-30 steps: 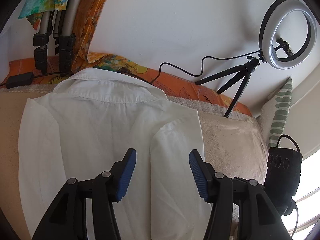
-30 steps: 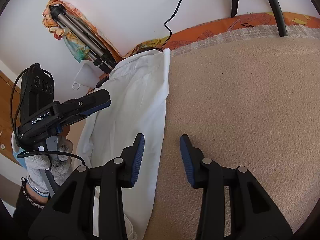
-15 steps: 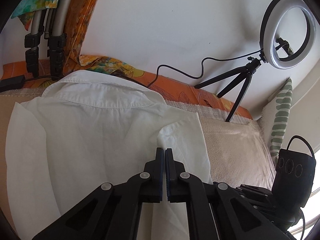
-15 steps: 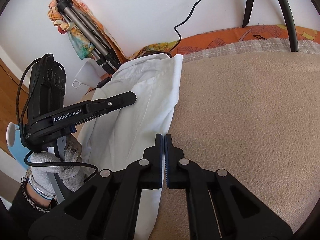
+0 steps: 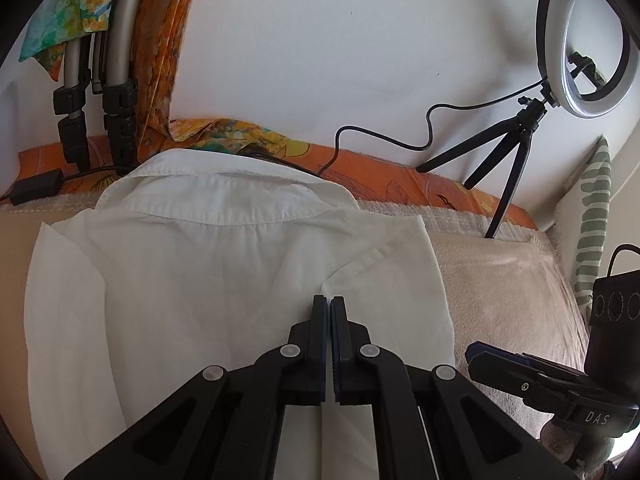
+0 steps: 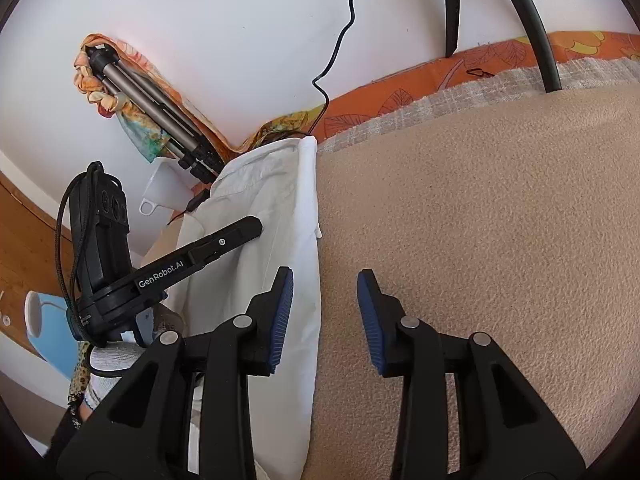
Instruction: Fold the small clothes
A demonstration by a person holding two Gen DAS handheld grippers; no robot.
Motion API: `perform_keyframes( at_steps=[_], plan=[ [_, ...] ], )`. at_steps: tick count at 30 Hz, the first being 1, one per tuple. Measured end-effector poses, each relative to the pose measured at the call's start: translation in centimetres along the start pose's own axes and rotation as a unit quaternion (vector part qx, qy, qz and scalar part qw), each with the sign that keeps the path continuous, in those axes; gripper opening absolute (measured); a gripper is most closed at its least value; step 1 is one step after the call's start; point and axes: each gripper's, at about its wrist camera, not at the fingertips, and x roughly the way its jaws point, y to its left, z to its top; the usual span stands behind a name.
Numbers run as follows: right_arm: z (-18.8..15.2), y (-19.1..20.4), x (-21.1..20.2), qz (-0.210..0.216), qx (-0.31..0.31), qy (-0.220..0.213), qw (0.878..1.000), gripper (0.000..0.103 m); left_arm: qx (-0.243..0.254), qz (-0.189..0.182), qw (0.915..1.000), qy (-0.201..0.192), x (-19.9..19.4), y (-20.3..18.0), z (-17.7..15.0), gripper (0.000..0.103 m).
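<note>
A white collared shirt (image 5: 208,264) lies back up on a beige blanket (image 5: 504,280), both sleeves folded in over it. My left gripper (image 5: 329,304) is shut above the shirt's middle, at the inner edge of the folded right sleeve; no cloth shows between its pads. In the right wrist view the shirt (image 6: 276,216) lies at the left, with the left gripper (image 6: 224,242) over it. My right gripper (image 6: 326,280) is open and empty, straddling the shirt's right edge above the blanket (image 6: 480,240).
A ring light on a small black tripod (image 5: 516,136) stands at the back right, its cable running along the wall. Large tripod legs draped with patterned cloth (image 5: 96,92) stand at the back left. An orange floral sheet (image 6: 440,76) edges the wall. A striped pillow (image 5: 596,200) is far right.
Both grippers shut from open half a second ago. Since then the right gripper has opened again; the left stays shut and has barely moved.
</note>
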Motion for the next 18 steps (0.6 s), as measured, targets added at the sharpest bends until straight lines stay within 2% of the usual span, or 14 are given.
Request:
perform_keyframes(
  at_steps=[2,5,6,7,8,9,10,12,14,16,18],
  plan=[
    [0.3,0.4,1.2,0.006,0.000,0.014,1.000,0.036,0.006,0.002,1.0000,0.001,0.1,-0.3,0.0,0.000],
    [0.7,1.7,1.0,0.008,-0.018,-0.013,1.000,0.036,0.008,0.004,0.9999,0.005,0.3,-0.4,-0.1,0.000],
    [1.0,2.2,1.3,0.001,-0.030,-0.013,0.999,0.036,0.005,0.003,1.0000,0.006,0.3,-0.4,-0.1,0.000],
    [1.4,2.4,1.9,-0.014,-0.038,-0.004,0.999,0.031,0.004,0.002,1.0000,0.006,0.2,-0.3,0.0,0.000],
    [1.7,2.5,2.8,-0.034,-0.042,0.009,0.998,0.006,0.003,0.001,1.0000,0.005,0.0,-0.3,0.0,0.005],
    [1.9,2.4,3.6,-0.057,-0.044,0.023,0.997,0.005,0.006,0.002,1.0000,0.001,-0.5,-0.4,0.1,0.012],
    [2.1,2.2,4.0,-0.077,-0.043,0.026,0.996,0.001,0.011,0.006,0.9999,-0.004,-1.2,-0.6,0.3,0.015],
    [2.4,2.4,3.9,-0.104,-0.052,0.020,0.993,0.001,0.014,0.007,0.9996,-0.025,-3.6,-0.4,0.6,0.025],
    [2.6,2.6,3.7,-0.147,-0.067,0.012,0.987,0.001,0.011,0.000,0.9989,-0.046,-6.7,0.4,0.9,0.028],
    [2.9,1.9,2.8,-0.129,-0.061,0.010,0.990,0.001,0.012,-0.002,0.9981,-0.060,-9.8,1.7,1.2,0.037],
    [3.4,1.4,1.4,-0.087,-0.055,0.003,0.995,0.007,0.020,0.006,0.9976,-0.065,-12.2,3.4,1.5,0.050]
  ],
)
